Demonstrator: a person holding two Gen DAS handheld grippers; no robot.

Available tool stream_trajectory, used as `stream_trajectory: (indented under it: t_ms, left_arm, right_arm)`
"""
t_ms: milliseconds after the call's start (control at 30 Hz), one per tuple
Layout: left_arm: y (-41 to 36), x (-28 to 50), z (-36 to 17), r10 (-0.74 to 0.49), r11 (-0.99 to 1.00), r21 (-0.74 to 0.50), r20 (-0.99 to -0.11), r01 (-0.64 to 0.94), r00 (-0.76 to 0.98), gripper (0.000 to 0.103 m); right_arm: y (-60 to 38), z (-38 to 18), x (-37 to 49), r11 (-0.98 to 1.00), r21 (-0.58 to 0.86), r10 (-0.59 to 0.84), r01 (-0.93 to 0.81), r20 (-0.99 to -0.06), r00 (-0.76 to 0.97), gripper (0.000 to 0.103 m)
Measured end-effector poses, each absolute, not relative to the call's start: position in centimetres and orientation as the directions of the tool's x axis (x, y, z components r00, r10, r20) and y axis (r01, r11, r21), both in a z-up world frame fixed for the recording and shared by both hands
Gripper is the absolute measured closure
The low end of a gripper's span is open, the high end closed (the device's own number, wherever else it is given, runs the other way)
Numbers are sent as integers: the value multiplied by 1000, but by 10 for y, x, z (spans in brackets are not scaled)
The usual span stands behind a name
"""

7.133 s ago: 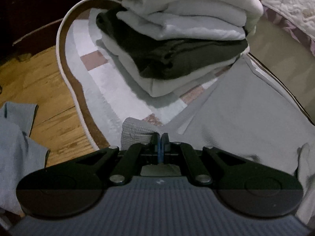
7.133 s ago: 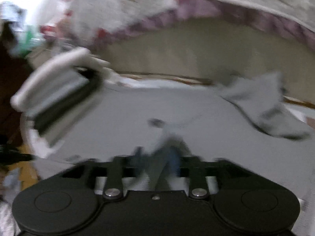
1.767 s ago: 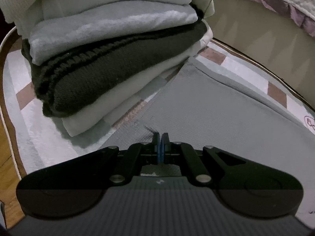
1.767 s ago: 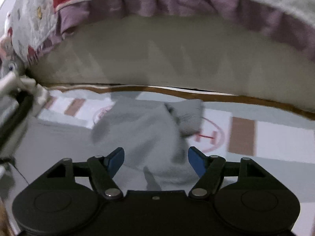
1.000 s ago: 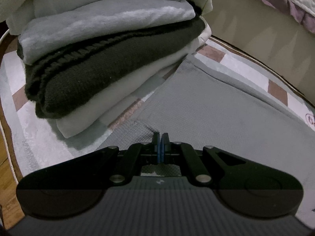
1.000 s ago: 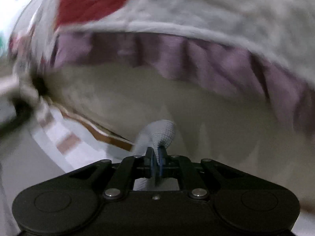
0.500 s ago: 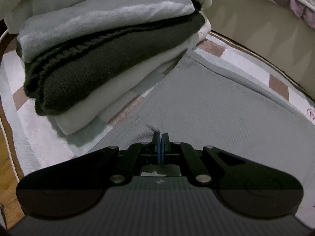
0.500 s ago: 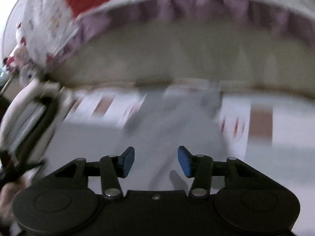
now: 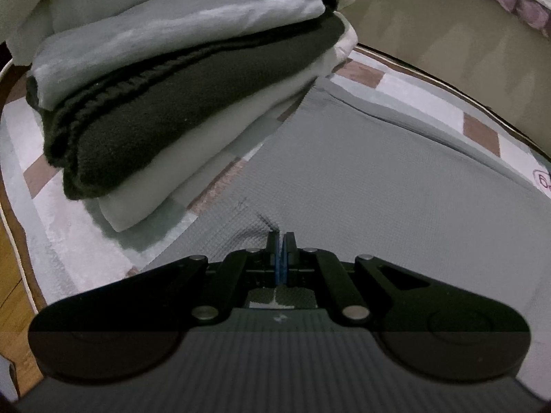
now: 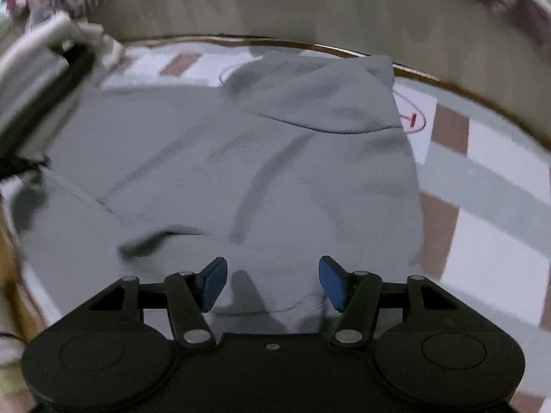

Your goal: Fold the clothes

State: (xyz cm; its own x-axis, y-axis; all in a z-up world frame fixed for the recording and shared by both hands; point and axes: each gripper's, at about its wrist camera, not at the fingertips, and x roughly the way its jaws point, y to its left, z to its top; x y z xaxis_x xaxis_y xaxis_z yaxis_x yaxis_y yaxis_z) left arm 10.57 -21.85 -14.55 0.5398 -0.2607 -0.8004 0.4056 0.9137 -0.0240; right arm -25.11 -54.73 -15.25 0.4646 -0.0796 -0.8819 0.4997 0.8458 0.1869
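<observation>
A grey waffle-knit garment [image 9: 378,179] lies spread on a patterned rug [image 9: 55,206]. My left gripper [image 9: 281,241] is shut on the garment's near edge, which puckers at the tips. In the right wrist view the same garment [image 10: 261,158] has a sleeve folded over its body, ending at a cuff near the far edge. My right gripper [image 10: 272,280] is open and empty, its blue pads [image 10: 212,280] hovering just over the garment's near fold.
A stack of folded clothes [image 9: 165,69], white, grey and black, sits on the rug left of the garment and shows blurred in the right wrist view [image 10: 44,79]. A bed side [image 10: 310,3] with a quilt runs along the back. Wooden floor [image 9: 13,275] lies left.
My right gripper let go of the sleeve it had lifted, opened, and drew back toward the near fold. My left gripper stayed shut on the garment's edge, nearly still.
</observation>
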Motion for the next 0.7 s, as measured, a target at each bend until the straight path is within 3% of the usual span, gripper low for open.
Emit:
stream_trajectory:
  t_ms: [133,167,200,400,567,700]
  left_arm:
    - [-218,96,-140,-271,903,-12,-791,429,549,102]
    - [-218,93,-138,-272,899,-4,-788,437,552,102]
    - [-218,89,-137,-273,896,3,-786,445,555,102]
    - [-218,68,-124,-282,871,47,-767,489,576,102]
    - [-221,61,-116,-271,868,82,-748,490,606,102]
    - [-220,67,-125,-212,876,115,-781,469,587,102]
  right_arm:
    - [-556,-170,-252,846,182,-63,502,-900,432,40]
    - [-556,-170,-255,847,200,-50,493,-892,449,71]
    - [-556,-167,-258,848,242,-4,473,-887,461,94]
    - [-514,-113,-289,864,379,150,332,-823,548,92]
    - [-445,-135,-285,883,463,415,81,-849,327,91]
    - [-443,-147,-277,886,458,429,69,-869,246,83]
